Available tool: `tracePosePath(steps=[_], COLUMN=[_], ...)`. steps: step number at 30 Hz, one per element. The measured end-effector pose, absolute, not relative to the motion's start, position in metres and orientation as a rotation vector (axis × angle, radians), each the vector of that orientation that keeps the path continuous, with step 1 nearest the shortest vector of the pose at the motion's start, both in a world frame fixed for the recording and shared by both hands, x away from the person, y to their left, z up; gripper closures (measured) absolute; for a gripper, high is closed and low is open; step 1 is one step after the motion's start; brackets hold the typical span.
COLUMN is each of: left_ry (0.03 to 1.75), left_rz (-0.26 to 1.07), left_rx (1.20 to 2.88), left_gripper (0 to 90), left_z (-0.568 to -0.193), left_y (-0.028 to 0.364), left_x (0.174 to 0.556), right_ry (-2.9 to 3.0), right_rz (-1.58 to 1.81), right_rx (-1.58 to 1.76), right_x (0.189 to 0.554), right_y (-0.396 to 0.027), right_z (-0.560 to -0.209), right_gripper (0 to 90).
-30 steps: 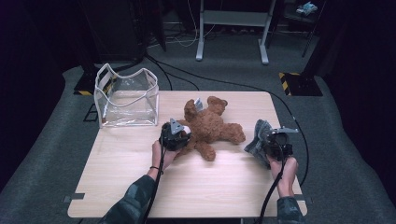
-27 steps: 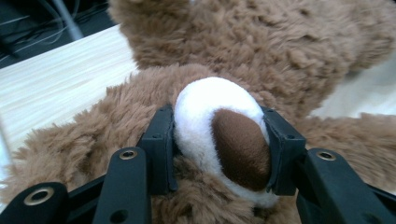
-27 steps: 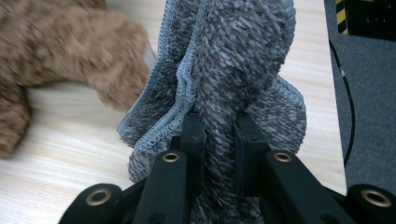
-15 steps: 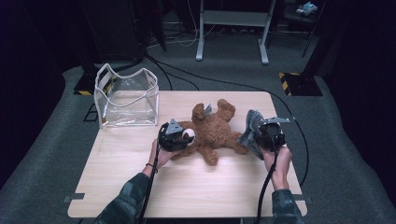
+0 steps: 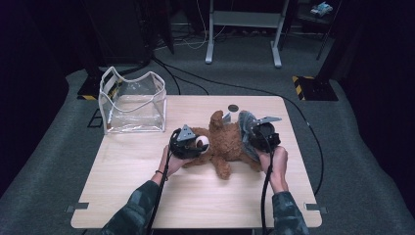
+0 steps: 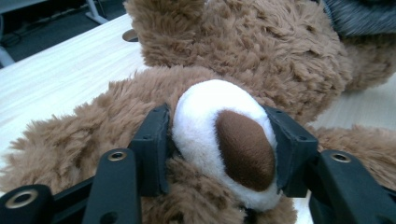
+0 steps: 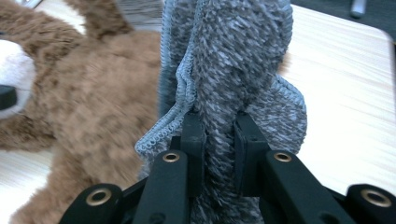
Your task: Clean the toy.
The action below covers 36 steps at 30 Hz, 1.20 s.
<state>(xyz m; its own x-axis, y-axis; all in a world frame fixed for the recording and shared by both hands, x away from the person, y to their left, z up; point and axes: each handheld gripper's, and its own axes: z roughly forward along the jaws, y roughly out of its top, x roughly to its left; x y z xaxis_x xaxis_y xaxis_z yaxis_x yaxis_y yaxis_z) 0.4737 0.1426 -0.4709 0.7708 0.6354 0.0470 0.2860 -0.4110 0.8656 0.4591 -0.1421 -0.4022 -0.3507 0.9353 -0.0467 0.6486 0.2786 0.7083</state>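
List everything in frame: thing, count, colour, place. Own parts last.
teddy bear: 1, brown with a white muzzle, lying at the middle of the table
cloth: 1, grey, knitted, bunched up at the bear's right side
clear bag: 1, transparent with white trim, standing open at the table's far left corner
round disc: 1, dark, set in the tabletop near the far edge
table: 1, light wood
metal stand: 1, grey, on the floor beyond the table
floor cables: several, black, on the grey carpet
left gripper: 1, black, jaws either side of the bear's muzzle, touching it
right gripper: 1, black, shut on the cloth
hands and sleeves: 2, dark patterned sleeves, coming in from the near edge
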Motion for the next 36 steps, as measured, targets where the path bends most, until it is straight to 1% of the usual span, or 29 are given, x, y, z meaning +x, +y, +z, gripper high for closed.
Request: tracePosePath(steps=[1,2,5,11,12,16,18,19,20,21,23,24,25,27,29,33,36], left_ry=[0.701,0.718,0.745,0.825,0.830,0.924,0.951,0.951,1.011,1.012,1.028,1.028,1.032,1.025,1.031,1.020,1.023], left_rz=[0.469,0.527,0.555,0.572,0.566,0.592,0.550,0.550,0.547,0.513,0.505,0.505,0.496,0.495,0.484,0.475,0.487], left_rx=[2.004,2.004,1.978,1.903,1.911,1.902,1.917,1.917,1.952,1.947,1.951,1.951,1.947,1.955,1.970,1.988,1.979], left_gripper=[41.6,37.5,32.7,26.2,23.7,23.1,24.8,28.5,34.3,37.3,48.4,52.4,59.9,66.1,74.5,79.2,81.1], left_z=[-0.470,-0.468,-0.466,-0.461,-0.463,-0.478,-0.489,-0.489,-0.502,-0.506,-0.513,-0.513,-0.515,-0.515,-0.516,-0.519,-0.523], left_y=[0.141,0.138,0.137,0.147,0.151,0.164,0.171,0.171,0.173,0.175,0.176,0.176,0.176,0.177,0.178,0.180,0.178], left_x=[0.472,0.469,0.465,0.449,0.445,0.432,0.428,0.428,0.426,0.425,0.425,0.425,0.426,0.427,0.428,0.431,0.432], right_ry=[2.106,2.116,2.114,2.108,2.107,2.106,2.106,2.106,2.103,2.103,2.099,2.099,2.105,2.114,2.131,2.186,2.207], right_rz=[0.825,0.797,0.800,0.806,0.804,0.799,0.785,0.785,0.785,0.792,0.805,0.805,0.823,0.834,0.858,0.878,0.846], right_rx=[1.415,1.421,1.454,1.483,1.483,1.487,1.494,1.494,1.466,1.459,1.450,1.450,1.415,1.394,1.364,1.305,1.310], right_x=[0.463,0.470,0.475,0.476,0.476,0.475,0.473,0.473,0.472,0.472,0.470,0.470,0.469,0.469,0.470,0.478,0.491], right_y=[-0.137,-0.130,-0.131,-0.138,-0.139,-0.140,-0.138,-0.138,-0.137,-0.137,-0.134,-0.134,-0.129,-0.123,-0.113,-0.091,-0.084], right_z=[-0.405,-0.412,-0.417,-0.424,-0.425,-0.426,-0.424,-0.424,-0.420,-0.418,-0.410,-0.410,-0.400,-0.393,-0.385,-0.378,-0.386], right_gripper=[77.2,77.7,78.2,78.4,78.3,78.3,78.3,78.3,78.3,78.3,78.3,78.3,78.3,78.3,78.2,78.2,78.3])
